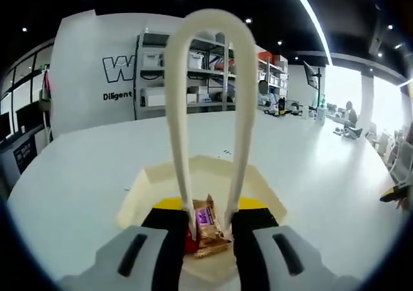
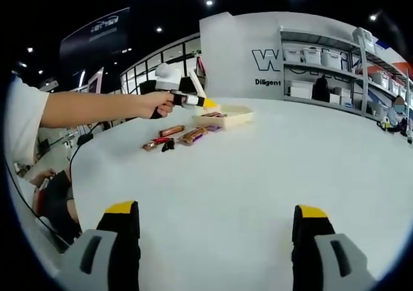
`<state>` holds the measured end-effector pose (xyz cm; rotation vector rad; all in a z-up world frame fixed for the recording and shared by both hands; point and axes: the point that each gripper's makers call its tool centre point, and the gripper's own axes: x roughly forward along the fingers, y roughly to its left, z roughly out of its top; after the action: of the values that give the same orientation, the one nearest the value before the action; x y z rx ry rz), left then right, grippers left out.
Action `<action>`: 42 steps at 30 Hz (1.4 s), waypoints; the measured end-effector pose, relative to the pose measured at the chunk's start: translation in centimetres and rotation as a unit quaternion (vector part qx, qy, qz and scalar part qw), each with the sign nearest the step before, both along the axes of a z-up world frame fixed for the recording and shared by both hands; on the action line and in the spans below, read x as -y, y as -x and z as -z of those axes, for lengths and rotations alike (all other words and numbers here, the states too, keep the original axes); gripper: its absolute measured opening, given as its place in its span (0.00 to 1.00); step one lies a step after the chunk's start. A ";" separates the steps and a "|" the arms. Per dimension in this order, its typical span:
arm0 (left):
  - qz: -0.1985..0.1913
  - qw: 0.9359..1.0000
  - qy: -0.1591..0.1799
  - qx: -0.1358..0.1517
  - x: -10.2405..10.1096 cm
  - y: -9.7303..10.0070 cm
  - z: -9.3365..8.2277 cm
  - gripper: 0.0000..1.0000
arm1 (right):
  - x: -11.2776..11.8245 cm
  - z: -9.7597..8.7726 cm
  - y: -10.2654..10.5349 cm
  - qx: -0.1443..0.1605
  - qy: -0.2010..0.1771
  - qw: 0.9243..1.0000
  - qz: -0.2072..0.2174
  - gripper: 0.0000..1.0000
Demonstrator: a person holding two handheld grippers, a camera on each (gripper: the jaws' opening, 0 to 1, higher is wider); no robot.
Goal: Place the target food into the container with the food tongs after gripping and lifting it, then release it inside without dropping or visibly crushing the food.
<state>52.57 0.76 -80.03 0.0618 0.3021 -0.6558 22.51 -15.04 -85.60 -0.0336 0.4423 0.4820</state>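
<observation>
My left gripper [image 1: 210, 208] is shut on cream food tongs [image 1: 178, 136], whose loop arches up the middle of the left gripper view. Between the tongs' lower ends sits a gold and purple wrapped snack [image 1: 208, 230], held over the cream container [image 1: 151, 189] on the white table. In the right gripper view, a hand [image 2: 155, 104] holds the left gripper [image 2: 192, 100] above that container [image 2: 237, 115]. Several wrapped snack bars [image 2: 192, 135] lie on the table beside the container. My right gripper [image 2: 216, 208] stands open low over the table, with nothing between its jaws.
The white table [image 1: 310, 168] stretches wide around the container. Shelving with bins [image 1: 193, 71] stands against the back wall. Bottles and small items [image 1: 316, 113] sit at the table's far right. The person's sleeve and arm [image 2: 71, 110] reach in from the left.
</observation>
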 end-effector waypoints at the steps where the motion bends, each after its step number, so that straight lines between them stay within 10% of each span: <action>1: 0.002 1.000 0.001 0.001 0.1 0.1 -0.2 0.24 | 0.0 -0.1 0.0 0.001 0.001 1.000 0.000 0.98; 23: 0.028 1.000 0.009 0.010 0.0 8.5 -2.7 0.25 | -2.4 -2.1 2.4 0.030 -0.017 0.999 -0.026 0.98; 42: 0.021 0.999 0.025 -0.025 0.7 12.1 1.6 0.25 | -3.3 -2.8 3.7 0.042 -0.013 0.999 -0.030 0.97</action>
<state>40.51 0.01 -81.58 0.0029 0.3329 -0.7065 18.76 -11.78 -82.79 -0.0427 0.3540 0.5425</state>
